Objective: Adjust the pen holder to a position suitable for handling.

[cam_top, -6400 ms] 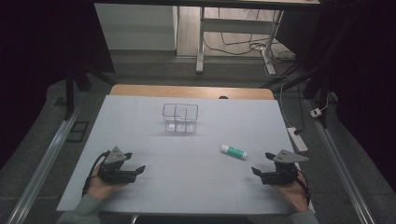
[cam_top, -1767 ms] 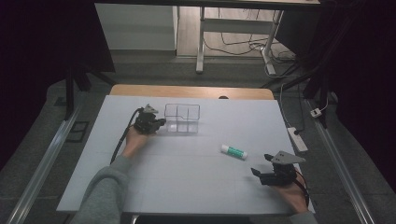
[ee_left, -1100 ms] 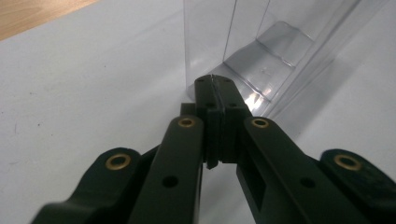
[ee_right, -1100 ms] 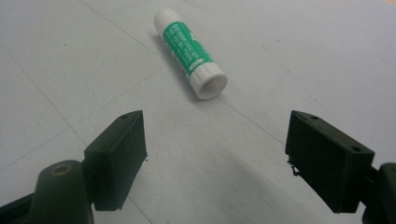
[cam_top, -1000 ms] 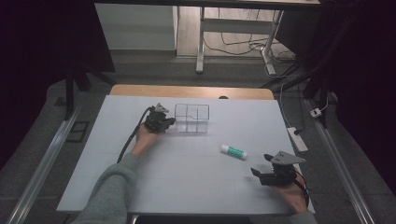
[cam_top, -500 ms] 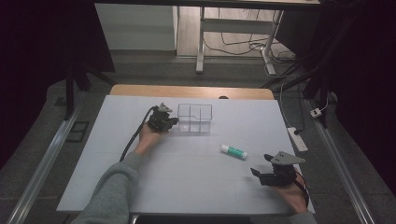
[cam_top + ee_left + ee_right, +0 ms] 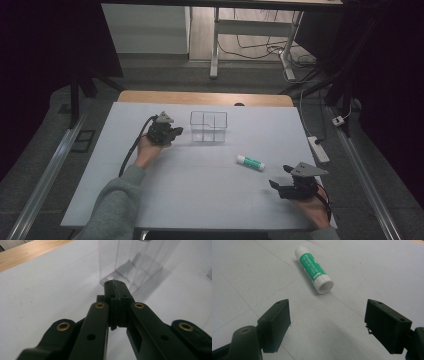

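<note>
Clear box and glue stick on a white table

The left gripper (image 7: 174, 131) is held clenched and empty just beside the clear box (image 7: 208, 126) near the far edge; the right gripper (image 7: 280, 178) is spread wide, bare table between it and the glue stick (image 7: 250, 162).

The left claw (image 7: 176, 131), jaws pressed together, has travelled from the near left part of the counter (image 7: 200, 190) up to the clear divided box (image 7: 208, 126); the box has slid a little to the right, and the claw now sits just left of it
</note>
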A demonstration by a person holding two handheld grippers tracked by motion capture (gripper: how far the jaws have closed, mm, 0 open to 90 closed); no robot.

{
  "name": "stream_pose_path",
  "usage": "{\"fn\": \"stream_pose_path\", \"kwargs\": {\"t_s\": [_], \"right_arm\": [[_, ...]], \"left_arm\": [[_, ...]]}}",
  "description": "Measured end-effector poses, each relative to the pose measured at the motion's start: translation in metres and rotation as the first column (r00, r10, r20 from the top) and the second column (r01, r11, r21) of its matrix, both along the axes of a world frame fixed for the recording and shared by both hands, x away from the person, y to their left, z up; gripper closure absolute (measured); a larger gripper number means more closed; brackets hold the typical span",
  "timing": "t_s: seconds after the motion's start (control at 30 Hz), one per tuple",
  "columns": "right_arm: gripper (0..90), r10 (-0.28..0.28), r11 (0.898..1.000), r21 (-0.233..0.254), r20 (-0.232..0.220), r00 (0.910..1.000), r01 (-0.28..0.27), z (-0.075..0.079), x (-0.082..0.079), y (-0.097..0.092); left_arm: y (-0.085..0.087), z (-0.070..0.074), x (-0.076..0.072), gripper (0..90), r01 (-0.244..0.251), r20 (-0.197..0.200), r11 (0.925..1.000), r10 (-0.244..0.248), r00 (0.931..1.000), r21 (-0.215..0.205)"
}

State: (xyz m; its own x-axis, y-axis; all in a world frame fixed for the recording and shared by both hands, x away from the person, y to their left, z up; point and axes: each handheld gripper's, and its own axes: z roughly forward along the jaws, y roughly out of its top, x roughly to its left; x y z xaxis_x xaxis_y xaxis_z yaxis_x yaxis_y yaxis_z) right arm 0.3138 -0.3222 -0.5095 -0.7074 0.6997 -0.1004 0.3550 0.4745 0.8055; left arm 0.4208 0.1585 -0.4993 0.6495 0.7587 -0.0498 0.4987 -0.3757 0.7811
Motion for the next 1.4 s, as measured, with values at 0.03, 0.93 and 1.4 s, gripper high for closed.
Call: {"fn": "stream_pose_path", "kwargs": {"t_s": [0.03,0.93,1.4], "right_arm": [[20.0,-0.001,1.0,0.006,0.003,1.0,0.001,0.0,0.0,0.0],[20.0,0.005,1.0,-0.001,-0.004,1.0,-0.005,-0.001,0.002,-0.001],[20.0,0.01,1.0,-0.003,-0.005,0.9999,-0.01,-0.001,0.001,0.0]], "left_arm": [[0.003,0.001,-0.009,88.9,0.008,0.001,1.0,-0.008,1.0,0.005],[0.054,-0.002,-0.124,38.2,-0.03,0.017,0.9992,0.031,0.9994,-0.026],[0.065,-0.009,-0.145,32.7,-0.027,0.012,0.9996,0.027,0.9996,-0.006]]}}
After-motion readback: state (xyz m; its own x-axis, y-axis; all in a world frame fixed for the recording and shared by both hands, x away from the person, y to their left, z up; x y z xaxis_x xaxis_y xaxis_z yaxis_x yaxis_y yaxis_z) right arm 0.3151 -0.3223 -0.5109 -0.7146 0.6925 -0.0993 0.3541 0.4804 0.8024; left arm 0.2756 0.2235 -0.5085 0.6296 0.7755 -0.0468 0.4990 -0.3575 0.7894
